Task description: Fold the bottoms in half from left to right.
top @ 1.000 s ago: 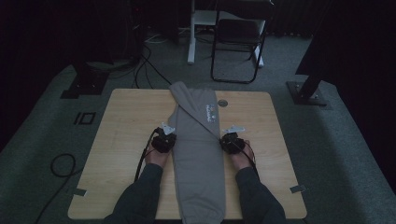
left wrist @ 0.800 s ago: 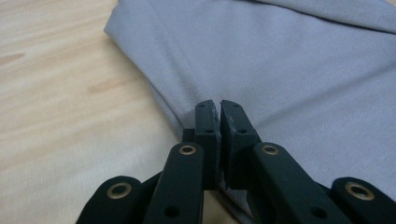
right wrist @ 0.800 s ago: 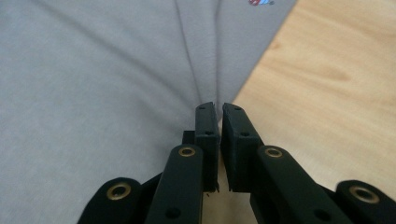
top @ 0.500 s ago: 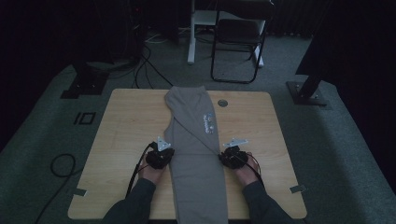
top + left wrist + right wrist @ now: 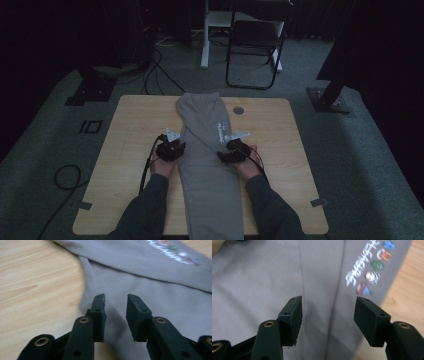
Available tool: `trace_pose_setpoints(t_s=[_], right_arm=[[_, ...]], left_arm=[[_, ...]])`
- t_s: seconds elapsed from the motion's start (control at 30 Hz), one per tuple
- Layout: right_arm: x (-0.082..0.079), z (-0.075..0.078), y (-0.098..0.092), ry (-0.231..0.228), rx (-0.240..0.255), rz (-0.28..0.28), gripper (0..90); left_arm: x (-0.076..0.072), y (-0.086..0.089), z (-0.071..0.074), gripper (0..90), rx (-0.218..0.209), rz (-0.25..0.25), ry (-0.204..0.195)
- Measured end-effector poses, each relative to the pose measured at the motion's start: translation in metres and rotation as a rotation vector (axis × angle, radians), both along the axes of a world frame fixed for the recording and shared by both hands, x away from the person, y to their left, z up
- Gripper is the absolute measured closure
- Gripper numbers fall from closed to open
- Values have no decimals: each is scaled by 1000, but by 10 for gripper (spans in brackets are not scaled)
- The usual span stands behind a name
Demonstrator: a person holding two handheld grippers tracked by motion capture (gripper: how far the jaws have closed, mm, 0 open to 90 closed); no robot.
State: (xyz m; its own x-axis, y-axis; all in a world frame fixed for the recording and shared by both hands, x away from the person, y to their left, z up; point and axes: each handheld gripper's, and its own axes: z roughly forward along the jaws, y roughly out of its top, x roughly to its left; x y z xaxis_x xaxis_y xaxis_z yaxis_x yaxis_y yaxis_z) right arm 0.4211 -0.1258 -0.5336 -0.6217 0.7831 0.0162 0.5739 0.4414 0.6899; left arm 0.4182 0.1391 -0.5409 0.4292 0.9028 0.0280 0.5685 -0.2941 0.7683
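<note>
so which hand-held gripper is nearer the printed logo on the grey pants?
Right. The right hand-held gripper sits at the pants' right edge just below the logo, jaws open. The left hand-held gripper is at the opposite edge, across the fabric, also open.

- Left gripper [image 5: 176, 148]: black body; light grey three-cornered plate on top; black cable trailing back beside the forearm.
- Right gripper [image 5: 223, 155]: same black build, grey plate on top; thin black cable looping past the hand.
- Left gripper view: two matt black jaw blocks on black link arms; brass-coloured rivets at the pivots; small holes in the block faces; tips chipped and rough.
- Right gripper view: flat, rectangular black pads, small screw holes near the corners; brass-ringed pivots on rounded black links.
- Sleeves [image 5: 145, 210]: long, dark grey, covering both forearms to the wrists.
</note>
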Motion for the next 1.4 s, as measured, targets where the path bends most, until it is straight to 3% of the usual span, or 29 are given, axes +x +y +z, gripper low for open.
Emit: trace_pose_setpoints(t_s=[0.17, 0.37, 0.47, 0.53, 0.6, 0.67, 0.73, 0.8, 0.87, 1.1, 1.2, 1.4], right_arm=[[16, 2, 24, -10, -12, 8, 385], [32, -5, 46, -24, -24, 25, 362], [37, -13, 49, -33, -58, 18, 369], [41, -13, 43, -25, -36, -16, 391], [45, -12, 32, -16, -35, -87, 417], [47, -12, 27, -14, -34, -110, 430], [52, -12, 3, 1, -7, -212, 478], [54, -12, -11, 5, 3, -267, 523], [54, -12, -22, 5, 22, -292, 628], [48, -12, -22, -6, 5, -225, 845], [44, -12, -22, 0, 5, -204, 874], [23, -14, -28, 24, 59, -181, 881]], left_arm=[[11, -2, -10, 806, 42, 33, 32], [12, -1, -12, 845, 43, 29, 22], [12, 0, -12, 853, 39, 28, 20], [11, 0, -13, 853, 38, 26, 17], [11, 1, -13, 854, 33, 26, 16], [11, 0, -13, 854, 35, 26, 14], [11, 0, -13, 854, 36, 27, 13], [12, 0, -13, 854, 36, 28, 12], [12, 0, -13, 855, 40, 28, 11], [11, 0, -13, 861, 46, 26, 10], [8, 3, -13, 863, 42, 18, 8], [-12, 13, -13, 862, 26, -7, 19]])
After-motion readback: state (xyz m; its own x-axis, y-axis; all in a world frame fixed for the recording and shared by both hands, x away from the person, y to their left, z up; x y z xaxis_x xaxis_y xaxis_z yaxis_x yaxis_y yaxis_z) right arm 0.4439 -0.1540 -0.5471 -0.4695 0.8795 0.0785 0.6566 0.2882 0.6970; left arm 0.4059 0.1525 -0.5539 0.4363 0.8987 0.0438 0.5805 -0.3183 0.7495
